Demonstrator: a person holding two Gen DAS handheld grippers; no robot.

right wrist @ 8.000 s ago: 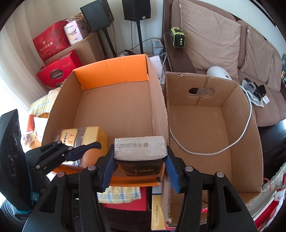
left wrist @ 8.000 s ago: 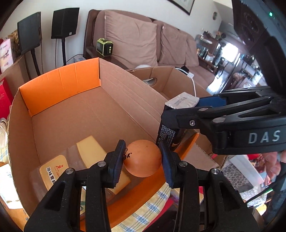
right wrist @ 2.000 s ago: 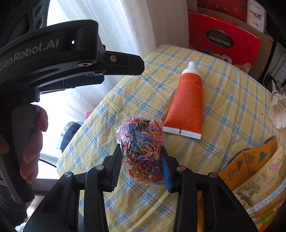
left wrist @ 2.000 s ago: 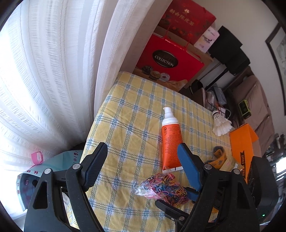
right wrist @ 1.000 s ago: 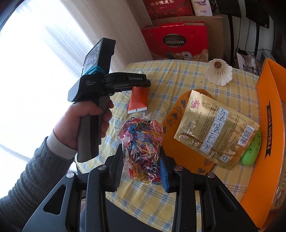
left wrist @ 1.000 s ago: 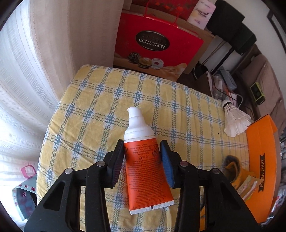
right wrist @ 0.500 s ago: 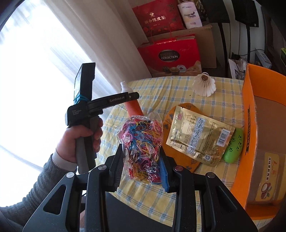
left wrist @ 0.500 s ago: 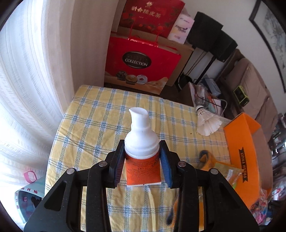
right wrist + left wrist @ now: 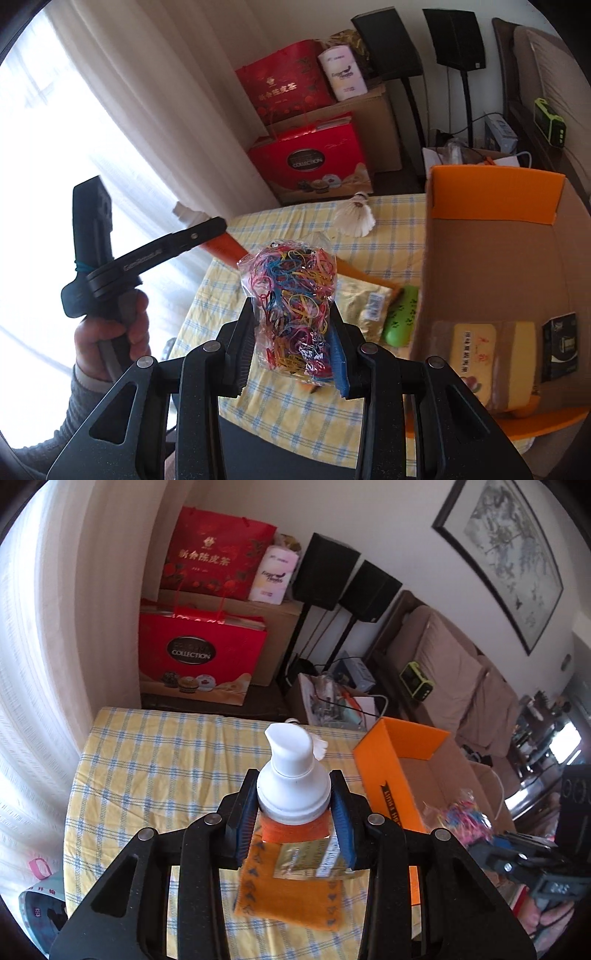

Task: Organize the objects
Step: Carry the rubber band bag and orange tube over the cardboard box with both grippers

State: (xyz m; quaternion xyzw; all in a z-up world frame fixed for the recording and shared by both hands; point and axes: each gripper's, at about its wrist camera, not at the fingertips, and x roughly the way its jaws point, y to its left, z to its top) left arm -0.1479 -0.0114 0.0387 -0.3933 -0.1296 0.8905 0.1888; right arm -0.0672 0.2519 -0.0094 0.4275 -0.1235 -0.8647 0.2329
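Observation:
In the left wrist view my left gripper (image 9: 293,805) is shut on an orange tube with a white pump cap (image 9: 291,775), held up above the checked table. My right gripper (image 9: 295,343) is shut on a clear bag of coloured rubber bands (image 9: 293,291), also lifted off the table. The open cardboard box with orange flaps (image 9: 495,258) stands at the table's right side. It holds a yellow packet (image 9: 480,354) and a small black carton (image 9: 561,347). The left gripper (image 9: 207,229) with the tube (image 9: 223,245) shows at the left of the right wrist view, gripped by a hand (image 9: 110,332).
On the yellow checked tablecloth (image 9: 295,413) lie a white shuttlecock (image 9: 356,218), a gold foil packet (image 9: 364,302) on an orange cloth (image 9: 291,897), and a green case (image 9: 400,317). Red gift bags (image 9: 199,653), speakers and a sofa stand behind. A curtain hangs at the left.
Both grippers have risen with their loads and swung right toward the box. The tube has left the table and now stands tilted up in the left gripper.

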